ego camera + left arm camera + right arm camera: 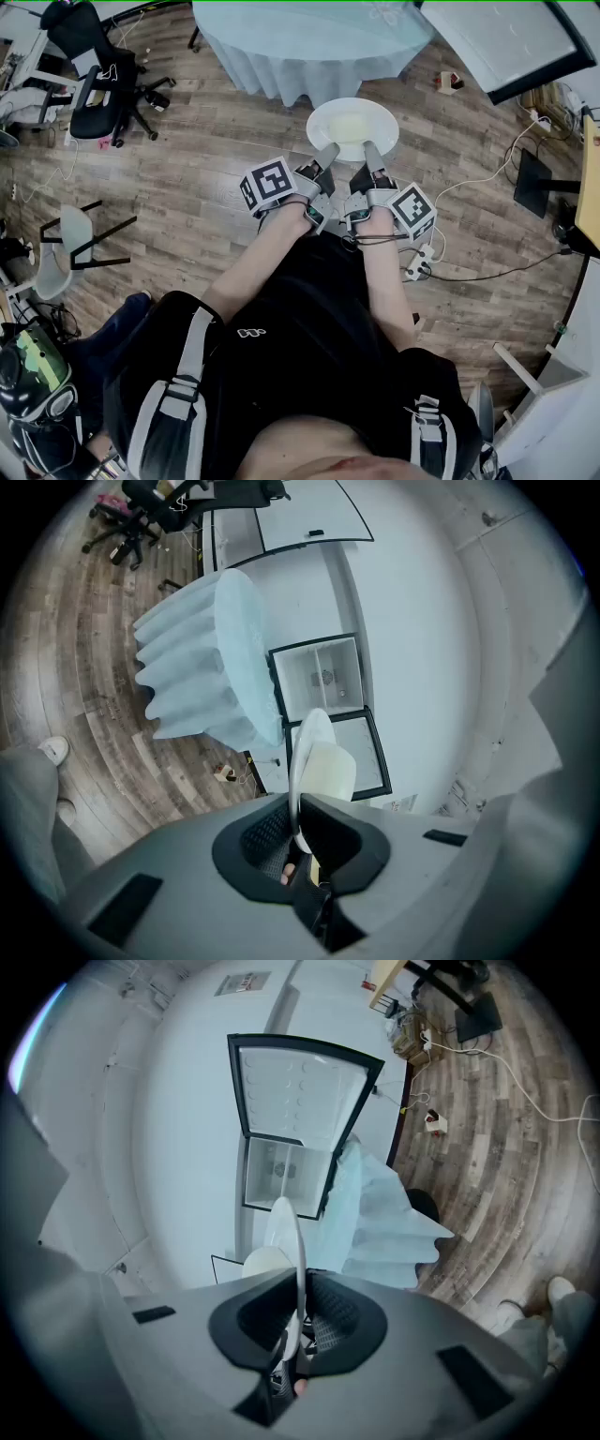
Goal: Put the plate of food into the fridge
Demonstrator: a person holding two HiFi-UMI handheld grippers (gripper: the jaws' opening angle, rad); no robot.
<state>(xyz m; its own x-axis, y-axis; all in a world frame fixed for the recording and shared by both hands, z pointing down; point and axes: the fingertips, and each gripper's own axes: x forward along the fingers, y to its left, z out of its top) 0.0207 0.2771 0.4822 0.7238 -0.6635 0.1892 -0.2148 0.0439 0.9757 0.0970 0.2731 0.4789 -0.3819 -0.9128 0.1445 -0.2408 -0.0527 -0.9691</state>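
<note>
Currently gripped: plate of food [352,128], held at its near rim by both tools.
Left gripper [327,152]: jaws clamped on the plate rim.
Right gripper [374,152]: jaws clamped on the same rim, just beside the left.
Plate position: in the air ahead of the person, short of the clothed table [309,47].
Fridge [281,1171]: door open; it lies beyond the plate, right of the table (right gripper's side likely nearer).
Coming move: forward carry, bearing right past the table.

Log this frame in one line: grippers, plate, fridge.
left gripper: shut on plate rim | right gripper: shut on plate rim | plate: held over floor, food on it | fridge: ahead, door open
</note>
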